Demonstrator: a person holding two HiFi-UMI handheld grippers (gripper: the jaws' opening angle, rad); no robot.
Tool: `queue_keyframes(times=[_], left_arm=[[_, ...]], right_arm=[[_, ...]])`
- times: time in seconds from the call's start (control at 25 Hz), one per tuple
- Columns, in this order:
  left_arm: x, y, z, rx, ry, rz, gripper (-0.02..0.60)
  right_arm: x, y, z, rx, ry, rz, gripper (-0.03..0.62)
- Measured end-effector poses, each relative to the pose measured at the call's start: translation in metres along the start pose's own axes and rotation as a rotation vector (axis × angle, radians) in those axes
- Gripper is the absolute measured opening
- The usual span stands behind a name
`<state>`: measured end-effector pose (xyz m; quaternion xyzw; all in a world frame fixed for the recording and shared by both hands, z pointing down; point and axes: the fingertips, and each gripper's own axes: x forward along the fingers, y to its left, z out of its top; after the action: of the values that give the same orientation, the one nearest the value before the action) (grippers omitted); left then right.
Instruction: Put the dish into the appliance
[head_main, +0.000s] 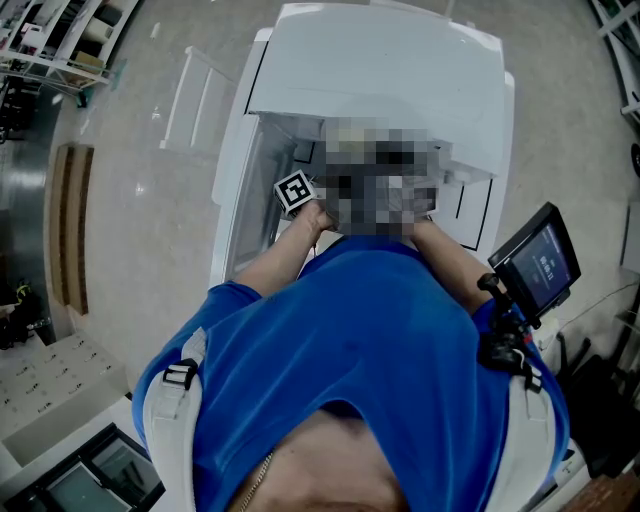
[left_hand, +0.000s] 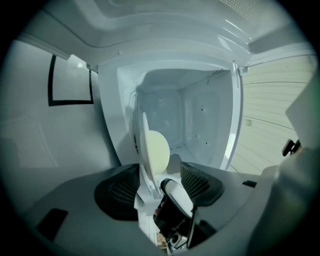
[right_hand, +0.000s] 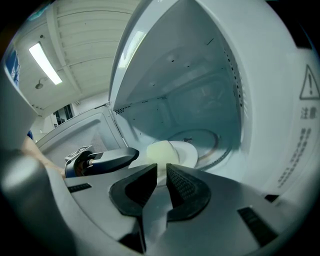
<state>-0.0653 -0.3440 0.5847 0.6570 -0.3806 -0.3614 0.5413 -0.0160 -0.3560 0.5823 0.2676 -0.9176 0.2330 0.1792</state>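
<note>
Even cool light, fisheye-warped dark edges

dish (right_hand: 192, 154): white | lump (right_hand: 159, 152): pale yellow | appliance (head_main: 380, 60): white | shirt (head_main: 370, 340): blue | right gripper (right_hand: 161, 168): black cross-hatched pads

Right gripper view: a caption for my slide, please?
Right gripper holds a plate of pale food inside the open microwave, left gripper beside it.

The appliance (right_hand: 200, 90) is gleaming smooth and glossy inside; the dish (right_hand: 184, 151) is looking glazed; the pads (right_hand: 186, 192) of the right gripper (right_hand: 161, 172) are looking matt, ribbed.
</note>
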Motion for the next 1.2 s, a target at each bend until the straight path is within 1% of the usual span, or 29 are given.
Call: queue_keyframes(times=[0.04,0.12,0.24,0.44,0.56,0.8,0.84,0.92,1.0,1.12,1.2], left_arm=[[0.001,-0.004,-0.001,0.01,0.01,-0.012,0.248],[0.001,-0.006,-0.004,0.036,0.032,-0.011,0.25],[-0.007,0.002,-0.008,0.099,0.074,0.045,0.25],[-0.017,0.007,-0.019,0.205,0.138,0.082,0.25],[-0.023,0.011,-0.026,0.304,0.183,0.132,0.25],[-0.031,0.014,-0.031,0.541,0.238,0.258,0.247],[-0.031,0.014,-0.031,0.576,0.246,0.275,0.236],[-0.032,0.013,-0.031,0.63,0.249,0.303,0.159],[-0.031,0.012,-0.029,0.659,0.242,0.319,0.099],[-0.029,0.012,-0.024,0.679,0.231,0.339,0.013],[-0.027,0.013,-0.021,0.679,0.228,0.345,0.008]], right_arm=[[0.0,0.0,0.001,0.001,0.0,-0.001,0.046],[0.0,-0.001,0.002,0.004,-0.002,-0.005,0.046],[-0.001,-0.003,0.004,0.007,-0.004,-0.011,0.046],[-0.001,-0.005,0.003,0.012,-0.009,-0.015,0.046],[-0.002,-0.007,0.003,0.013,-0.01,-0.019,0.046],[-0.003,-0.008,0.005,0.01,-0.008,-0.028,0.046],[-0.003,-0.009,0.005,0.01,-0.008,-0.031,0.046],[-0.004,-0.01,0.004,0.011,-0.008,-0.036,0.046],[-0.006,-0.012,0.004,0.012,-0.01,-0.042,0.046],[-0.007,-0.014,0.005,0.009,-0.015,-0.052,0.046],[-0.007,-0.015,0.006,0.006,-0.017,-0.057,0.046]])
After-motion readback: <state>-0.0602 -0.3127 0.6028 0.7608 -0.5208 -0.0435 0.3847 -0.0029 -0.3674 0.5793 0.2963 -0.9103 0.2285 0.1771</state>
